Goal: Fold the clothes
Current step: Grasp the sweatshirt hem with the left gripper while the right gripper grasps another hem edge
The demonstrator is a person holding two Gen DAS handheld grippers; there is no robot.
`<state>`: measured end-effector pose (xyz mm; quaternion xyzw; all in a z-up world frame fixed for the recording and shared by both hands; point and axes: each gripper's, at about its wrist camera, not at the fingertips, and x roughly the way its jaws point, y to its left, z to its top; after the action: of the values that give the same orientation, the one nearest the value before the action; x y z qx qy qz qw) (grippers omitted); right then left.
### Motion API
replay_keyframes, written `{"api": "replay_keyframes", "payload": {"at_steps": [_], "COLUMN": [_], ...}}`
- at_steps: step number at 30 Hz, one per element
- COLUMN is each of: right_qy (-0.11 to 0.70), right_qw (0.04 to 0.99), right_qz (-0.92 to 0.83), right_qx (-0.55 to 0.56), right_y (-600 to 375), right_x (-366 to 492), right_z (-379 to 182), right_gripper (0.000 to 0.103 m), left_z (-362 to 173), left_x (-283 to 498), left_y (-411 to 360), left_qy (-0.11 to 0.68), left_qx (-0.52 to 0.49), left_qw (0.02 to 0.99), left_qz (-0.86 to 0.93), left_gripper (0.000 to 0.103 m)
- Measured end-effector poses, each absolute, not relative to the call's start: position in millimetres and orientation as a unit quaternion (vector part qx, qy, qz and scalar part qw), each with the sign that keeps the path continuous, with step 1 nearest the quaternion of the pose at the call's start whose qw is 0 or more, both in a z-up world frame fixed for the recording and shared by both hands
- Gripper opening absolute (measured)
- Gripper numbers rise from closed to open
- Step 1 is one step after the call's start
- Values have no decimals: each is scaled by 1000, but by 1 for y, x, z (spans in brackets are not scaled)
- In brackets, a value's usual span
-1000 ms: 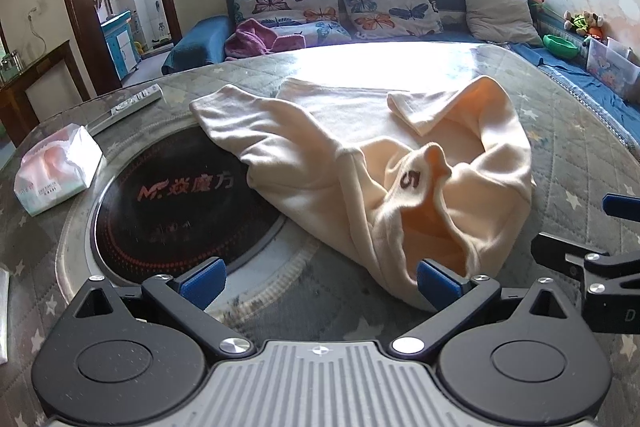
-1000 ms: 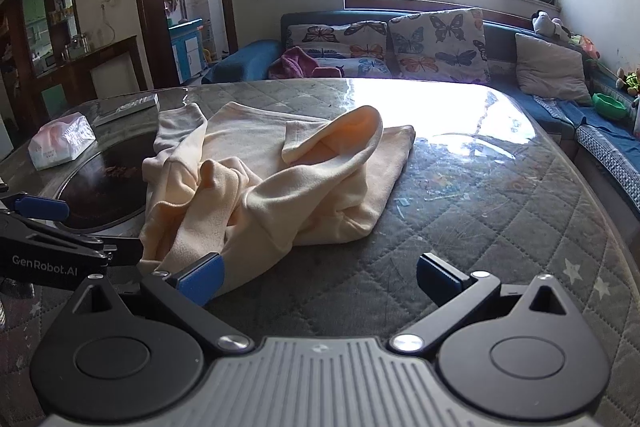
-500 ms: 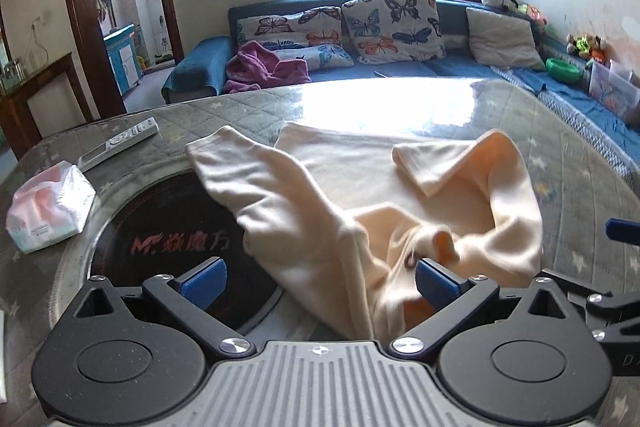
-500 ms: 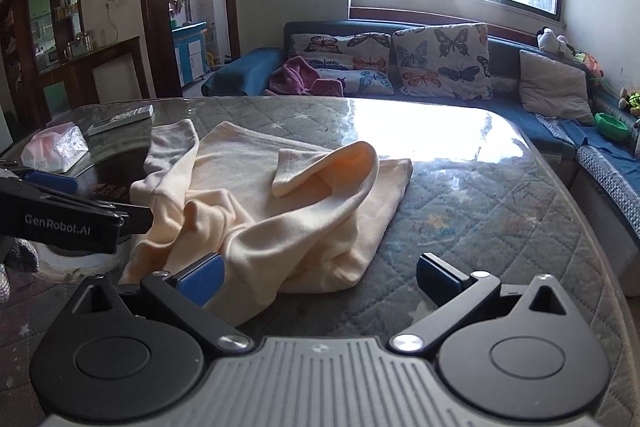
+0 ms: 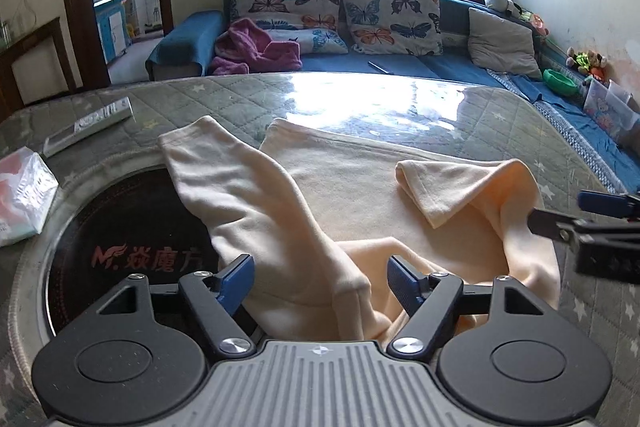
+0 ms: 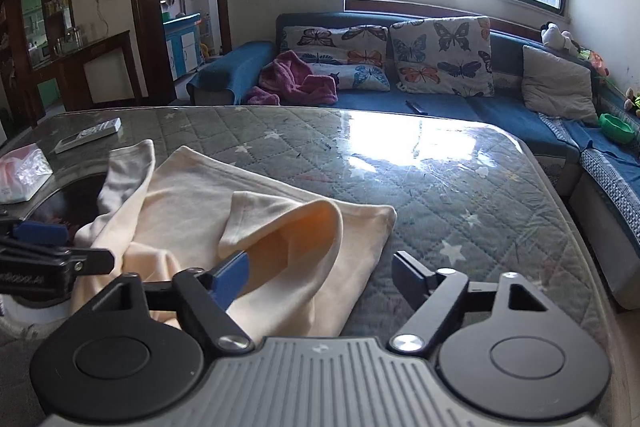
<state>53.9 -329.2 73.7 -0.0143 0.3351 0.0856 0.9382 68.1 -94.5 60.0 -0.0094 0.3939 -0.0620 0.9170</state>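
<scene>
Fingers of the left gripper (image 5: 320, 277) stand wide apart, with bunched fabric of the cream garment (image 5: 360, 195) lying between the blue pads (image 5: 238, 277); no clamping is visible. Right gripper (image 6: 320, 277) likewise spread wide, its left pad at the garment's near edge, its right pad over bare table cover. Garment lies crumpled on the quilted table (image 6: 460, 195), one sleeve (image 5: 224, 183) draped over the dark round hob (image 5: 132, 231), the other sleeve (image 6: 280, 223) folded across the body. Tissue pack (image 5: 22, 195) sits at the left edge beside the hob; remote control (image 5: 88, 125) lies beyond it. Blue sofa (image 6: 440, 107) with butterfly cushions stands behind the table.
</scene>
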Motion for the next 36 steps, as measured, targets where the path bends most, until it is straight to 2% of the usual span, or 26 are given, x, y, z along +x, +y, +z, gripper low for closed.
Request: {"api": "replay_keyframes", "payload": {"at_steps": [4,6,10,12,13,16,22,36], "right_qy": [350,362,380,380,380,377,341,277], "right_qw": [932,928,920,920,920,921,937,960], "right_qz": [87,87,96,94,95,93,73,37], "right_qx": [-20,-21,-8,-4,2,12,9,14], "right_y": [-328,-325,-327,-330,-332,-338,-350,-386], "right_x": [81,93,106,107,106,102,80,-26], "right_z": [67,61,49,46,46,47,64,98], "right_gripper": [61,57,38,30,23,9,4,3], "left_z": [57,53,45,43,42,44,55,79], "left_x": [77,81,86,85,84,80,66,-23], "left_y": [-95,-94,-90,-89,-88,-87,-82,-35], "left_qy": [400,408,425,425,424,415,396,372], "left_qx": [-15,-19,-42,-43,-43,-43,-44,-63], "left_qw": [914,910,900,899,900,902,910,919], "left_qz": [-65,-68,-82,-91,-96,-111,-113,-113], "left_gripper": [72,63,39,31,19,10,7,7]}}
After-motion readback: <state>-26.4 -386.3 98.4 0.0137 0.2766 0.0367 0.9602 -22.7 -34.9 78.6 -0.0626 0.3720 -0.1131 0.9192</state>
